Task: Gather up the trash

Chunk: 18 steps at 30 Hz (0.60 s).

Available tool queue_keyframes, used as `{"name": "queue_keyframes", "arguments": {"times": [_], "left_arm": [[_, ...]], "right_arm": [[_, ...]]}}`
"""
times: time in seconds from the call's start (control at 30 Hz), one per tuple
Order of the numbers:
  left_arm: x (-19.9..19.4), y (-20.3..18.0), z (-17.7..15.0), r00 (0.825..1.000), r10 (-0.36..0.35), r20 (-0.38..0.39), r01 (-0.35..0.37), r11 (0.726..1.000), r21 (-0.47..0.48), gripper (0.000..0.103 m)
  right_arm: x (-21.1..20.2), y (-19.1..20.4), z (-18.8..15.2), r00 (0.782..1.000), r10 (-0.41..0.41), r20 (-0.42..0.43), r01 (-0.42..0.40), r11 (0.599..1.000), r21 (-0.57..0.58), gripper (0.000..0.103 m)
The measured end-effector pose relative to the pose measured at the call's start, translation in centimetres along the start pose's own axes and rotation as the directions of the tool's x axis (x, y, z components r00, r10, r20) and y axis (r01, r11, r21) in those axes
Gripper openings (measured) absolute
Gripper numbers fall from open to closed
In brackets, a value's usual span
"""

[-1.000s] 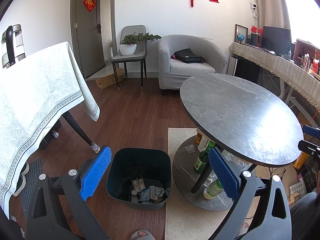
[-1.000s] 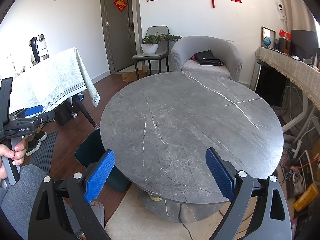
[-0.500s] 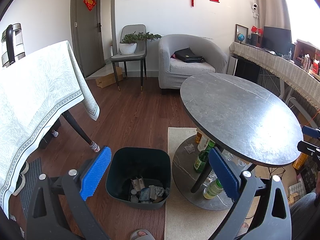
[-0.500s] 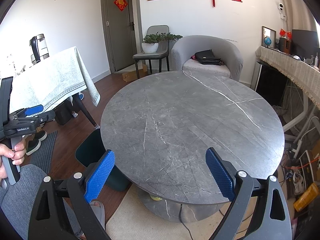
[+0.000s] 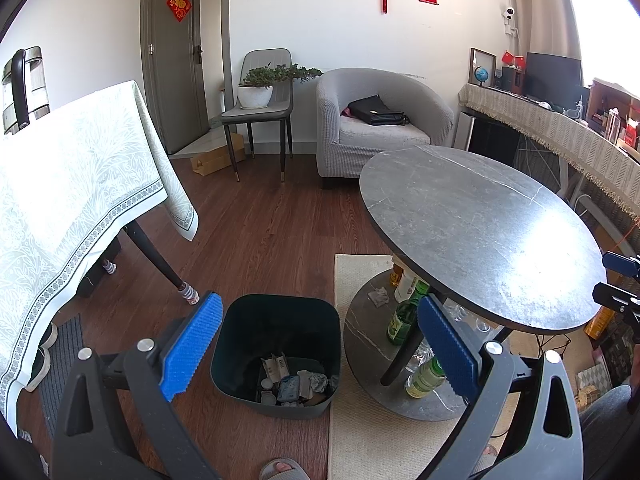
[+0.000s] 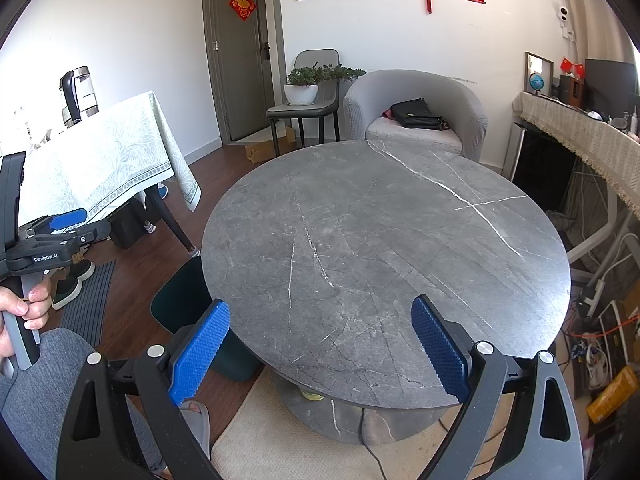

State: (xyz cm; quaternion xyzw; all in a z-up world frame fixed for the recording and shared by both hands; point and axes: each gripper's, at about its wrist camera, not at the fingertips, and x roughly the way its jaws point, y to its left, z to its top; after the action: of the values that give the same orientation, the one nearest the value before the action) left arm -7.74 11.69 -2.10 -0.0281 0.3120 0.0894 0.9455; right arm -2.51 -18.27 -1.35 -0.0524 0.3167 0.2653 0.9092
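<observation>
A dark green bin (image 5: pixel 280 320) stands on the wood floor beside the round table, holding crumpled wrappers and small cartons (image 5: pixel 294 382) at its bottom. My left gripper (image 5: pixel 318 346) hovers above the bin, open, nothing between its blue pads. Over the near edge of the grey marble table top (image 6: pixel 384 248), which carries nothing, my right gripper (image 6: pixel 320 352) is open and holds nothing. The bin (image 6: pixel 180 300) peeks out left of the table in the right wrist view. A hand holds the left gripper (image 6: pixel 56 236) at the far left there.
Green bottles (image 5: pixel 404 316) and a crumpled scrap (image 5: pixel 378 296) sit on the table's lower shelf, above a beige rug (image 5: pixel 360 432). A cloth-covered table (image 5: pixel 72 200) stands left, an armchair (image 5: pixel 380 128) and a chair with a plant (image 5: pixel 260 96) behind. A slippered foot (image 5: pixel 282 470) is near the bin.
</observation>
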Motion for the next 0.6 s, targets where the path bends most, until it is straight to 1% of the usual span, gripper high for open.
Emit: {"name": "queue_keyframes", "arguments": {"times": [0.33, 0.6], "left_arm": [[0.08, -0.21, -0.15, 1.0, -0.001, 0.003, 0.001, 1.0, 0.019, 0.1], [-0.03, -0.32, -0.19, 1.0, -0.003, 0.001, 0.003, 1.0, 0.016, 0.1]], "right_arm": [[-0.02, 0.0, 0.03, 1.0, 0.0, -0.001, 0.0, 1.0, 0.0, 0.093], [0.01, -0.03, -0.12, 1.0, 0.0, -0.002, 0.0, 1.0, 0.0, 0.093]]}}
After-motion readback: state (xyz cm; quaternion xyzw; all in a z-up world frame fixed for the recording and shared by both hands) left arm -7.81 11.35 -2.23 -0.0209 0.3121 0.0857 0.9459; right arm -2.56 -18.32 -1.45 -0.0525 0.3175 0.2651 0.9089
